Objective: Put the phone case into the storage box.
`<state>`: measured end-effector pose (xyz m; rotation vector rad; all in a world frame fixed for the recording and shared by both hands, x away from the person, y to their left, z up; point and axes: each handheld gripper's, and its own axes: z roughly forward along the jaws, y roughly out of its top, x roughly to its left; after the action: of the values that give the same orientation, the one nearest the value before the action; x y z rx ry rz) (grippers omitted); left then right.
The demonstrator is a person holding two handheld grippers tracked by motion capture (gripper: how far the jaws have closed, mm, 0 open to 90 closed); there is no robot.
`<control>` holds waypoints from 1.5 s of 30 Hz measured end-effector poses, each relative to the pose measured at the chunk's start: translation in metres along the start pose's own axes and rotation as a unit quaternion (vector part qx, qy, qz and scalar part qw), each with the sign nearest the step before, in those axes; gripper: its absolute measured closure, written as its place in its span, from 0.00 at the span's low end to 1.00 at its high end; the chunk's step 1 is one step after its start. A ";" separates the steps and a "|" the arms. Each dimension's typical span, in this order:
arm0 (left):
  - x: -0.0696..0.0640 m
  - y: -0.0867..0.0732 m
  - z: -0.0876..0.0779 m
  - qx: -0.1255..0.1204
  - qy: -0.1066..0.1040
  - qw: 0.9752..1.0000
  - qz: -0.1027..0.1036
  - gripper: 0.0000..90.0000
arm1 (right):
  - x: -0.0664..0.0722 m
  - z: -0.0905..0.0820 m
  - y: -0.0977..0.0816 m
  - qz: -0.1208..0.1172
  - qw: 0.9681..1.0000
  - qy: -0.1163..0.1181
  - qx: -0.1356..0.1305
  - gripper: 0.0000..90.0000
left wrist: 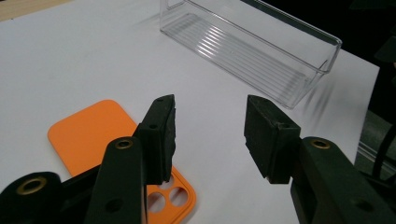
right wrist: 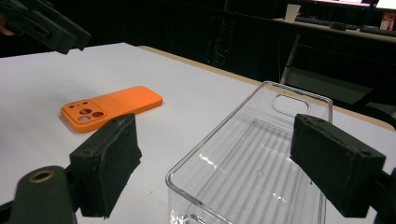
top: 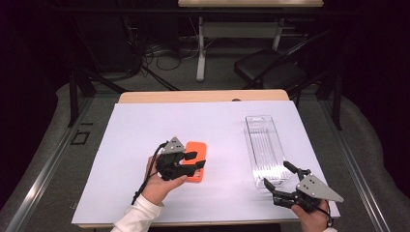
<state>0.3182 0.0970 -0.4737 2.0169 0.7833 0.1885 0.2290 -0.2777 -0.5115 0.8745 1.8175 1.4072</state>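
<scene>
An orange phone case (top: 196,147) lies flat, camera holes up, on the white table top left of centre. My left gripper (top: 192,162) hovers over its near end with its jaws apart. In the left gripper view the case (left wrist: 86,133) lies under the left jaw and nothing sits between the pads of that gripper (left wrist: 210,109). An empty clear plastic tray (top: 263,145) lies lengthwise at the right. My right gripper (top: 275,174) stands open at its near end. In the right gripper view the right gripper (right wrist: 217,135) has one wide jaw on each side of the tray (right wrist: 261,158); the case (right wrist: 116,105) lies farther left.
A white sheet (top: 145,125) covers most of the table, with a wooden strip (top: 203,95) along the far edge. Beyond the table stand a black chair (top: 270,67) and a desk leg (top: 200,48) among floor cables. The left gripper (right wrist: 46,28) hangs in the top left corner of the right gripper view.
</scene>
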 end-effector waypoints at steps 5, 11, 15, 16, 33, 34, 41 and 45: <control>-0.003 0.001 0.008 0.004 0.018 1.000 -0.017 0.63 | 0.000 -0.001 0.000 -0.004 1.000 -0.001 0.001 0.16; -0.006 -0.002 0.022 -0.008 0.032 0.999 -0.012 0.74 | 0.000 -0.001 0.000 -0.004 1.000 -0.002 0.002 0.16; -0.008 -0.006 0.028 0.010 0.037 0.999 -0.025 0.74 | 0.000 -0.001 0.000 -0.006 1.000 -0.001 0.003 0.16; -0.008 -0.008 0.029 0.011 0.041 0.999 -0.028 0.74 | 0.000 -0.001 0.000 -0.006 1.000 -0.001 0.003 0.16; -0.006 -0.035 0.052 0.060 0.065 0.995 -0.050 1.00 | 0.000 -0.001 0.000 -0.011 1.000 0.000 0.008 0.16; -0.006 -0.037 0.055 0.064 0.065 0.994 -0.056 1.00 | 0.000 -0.001 0.000 -0.010 1.000 0.000 0.008 0.16; -0.004 -0.041 0.068 0.081 0.075 0.992 -0.062 1.00 | 0.000 0.000 0.000 -0.011 1.000 0.002 0.008 0.16; -0.003 -0.042 0.072 0.087 0.082 0.991 -0.058 1.00 | 0.001 0.000 0.000 -0.011 1.000 0.002 0.008 0.16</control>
<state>0.3270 0.0583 -0.5476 2.1317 1.0488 0.2282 0.2288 -0.2772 -0.5121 0.8570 1.8394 1.3834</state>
